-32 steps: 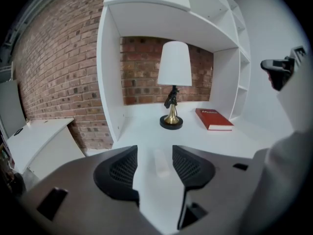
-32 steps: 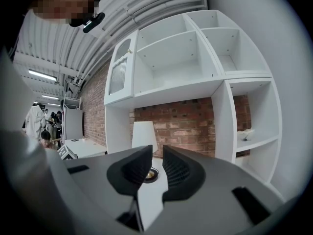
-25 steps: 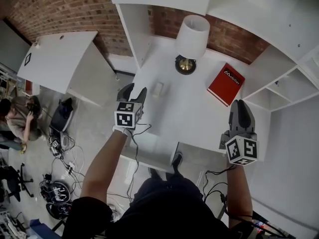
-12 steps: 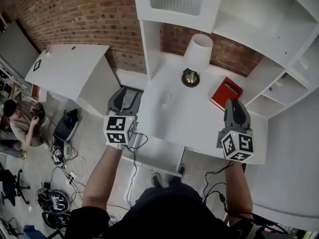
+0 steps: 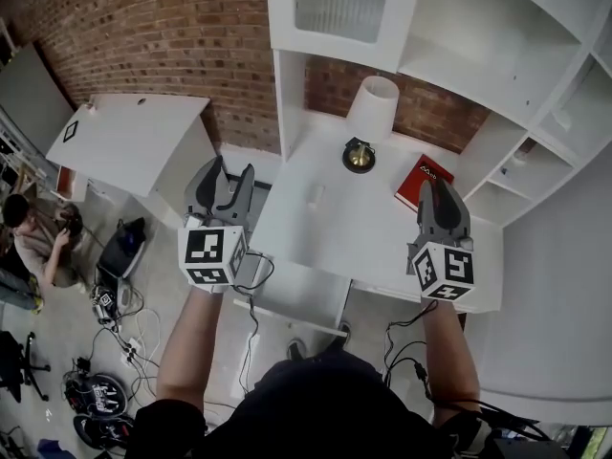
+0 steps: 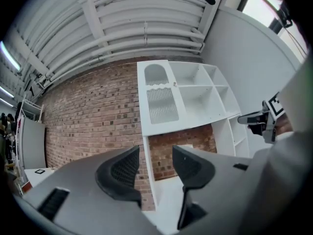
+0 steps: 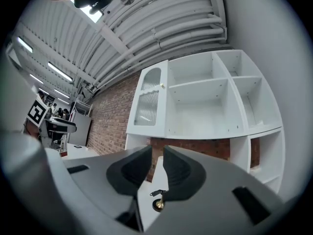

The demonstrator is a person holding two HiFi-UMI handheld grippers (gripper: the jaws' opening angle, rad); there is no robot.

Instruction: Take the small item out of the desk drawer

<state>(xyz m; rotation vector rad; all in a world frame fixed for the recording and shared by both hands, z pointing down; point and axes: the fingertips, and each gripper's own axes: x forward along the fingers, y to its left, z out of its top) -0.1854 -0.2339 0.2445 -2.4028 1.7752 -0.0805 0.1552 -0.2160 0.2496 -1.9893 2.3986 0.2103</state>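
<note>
Well, I'm seeing a small flat white item (image 5: 316,195) beyond the wide-fingered left gripper (image 5: 229,170) and narrow-fingered right gripper (image 5: 436,189), both empty; details unclear.

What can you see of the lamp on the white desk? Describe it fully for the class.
The lamp stands upright at the back of the white desk, close before the brick wall. It has a plain white tapered shade over a brass-coloured stem with a small black fitting, on a round dark foot. Only the desk touches it; the red book lies apart to its right.
</note>
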